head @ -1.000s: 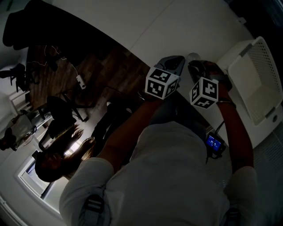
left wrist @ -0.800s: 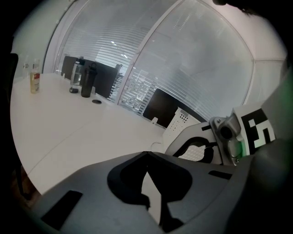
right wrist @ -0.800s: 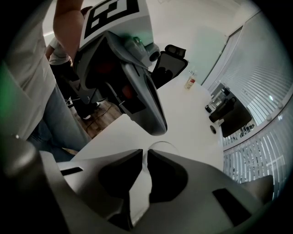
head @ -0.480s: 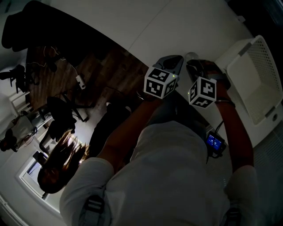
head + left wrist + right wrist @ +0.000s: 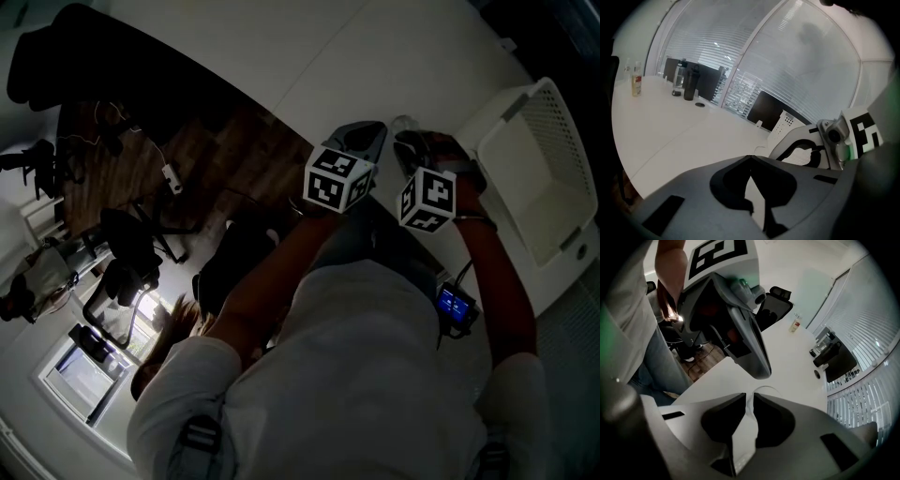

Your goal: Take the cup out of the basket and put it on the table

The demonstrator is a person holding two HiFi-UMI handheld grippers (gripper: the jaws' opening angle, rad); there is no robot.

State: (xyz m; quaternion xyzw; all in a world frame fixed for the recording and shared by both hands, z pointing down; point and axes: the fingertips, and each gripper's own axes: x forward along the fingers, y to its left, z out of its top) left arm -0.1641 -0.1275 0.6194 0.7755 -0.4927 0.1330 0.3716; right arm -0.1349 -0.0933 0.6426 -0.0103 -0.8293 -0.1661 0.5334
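Cup (image 5: 765,389): clear, thin-walled plastic. It is hardly visible; only its rim line shows in the right gripper view. It's out of the basket (image 5: 553,141), over the white worktop (image 5: 375,56) just left of the basket. Can't tell whether its base touches the worktop.

Right gripper (image 5: 749,399): fingers nearly together, pinching the cup's wall at the rim, seemingly one finger inside and one outside.

Left gripper (image 5: 750,158): fingers pressed together at the tips, nothing between them. It hovers just beside the right gripper, near the cup.

Handling, my read:
- The cup looks very light and flexible, so it is easy to dent or crush.
- The wall is smooth, so probably slippery.
- No contents visible.
- A rim pinch is the sensible hold, since the rim is likely the stiffest part. The squeeze should be light.
- Being so light, it may tip or cling to a finger on release, so the base should sit flat on the worktop before the fingers spread.

The white perforated basket sits at the worktop's right end. Bottles (image 5: 684,86) at the far side of the worktop are well apart from all this.
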